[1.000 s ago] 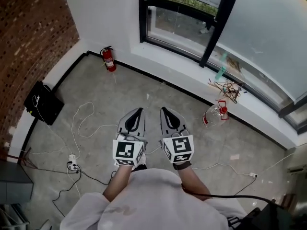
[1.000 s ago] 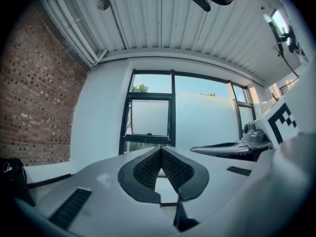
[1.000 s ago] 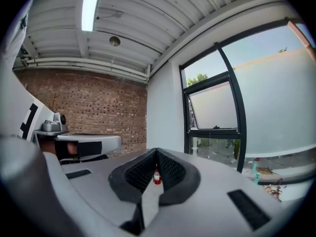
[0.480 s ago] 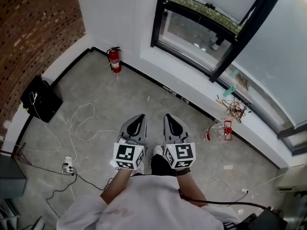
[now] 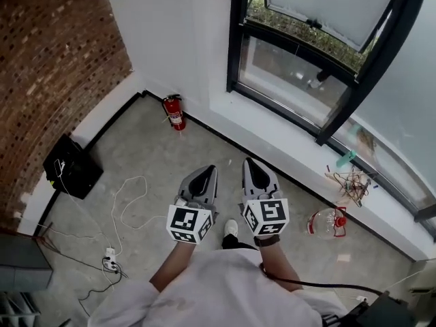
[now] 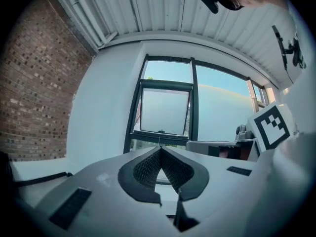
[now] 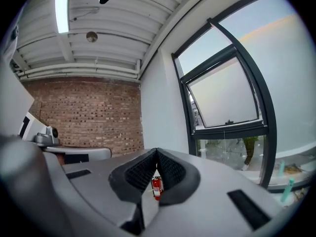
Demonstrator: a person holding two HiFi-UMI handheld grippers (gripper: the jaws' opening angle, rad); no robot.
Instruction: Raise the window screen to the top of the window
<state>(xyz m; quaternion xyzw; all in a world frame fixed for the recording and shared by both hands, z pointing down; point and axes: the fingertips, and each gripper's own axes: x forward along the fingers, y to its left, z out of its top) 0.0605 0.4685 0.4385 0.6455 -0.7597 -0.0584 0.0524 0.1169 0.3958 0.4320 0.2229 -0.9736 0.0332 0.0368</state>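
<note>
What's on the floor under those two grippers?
A white shoe on the grey floor, between the left gripper and right gripper. Anything else beneath is covered by them and the person's body.

Daylight from the window at 1 o'clock lights the head view evenly. Shadows on the floor are soft. Both gripper views bend strongly at the edges, with black corners. The left tool and right tool appear soft near the lens. A ceiling lamp glares at 11 o'clock.
</note>
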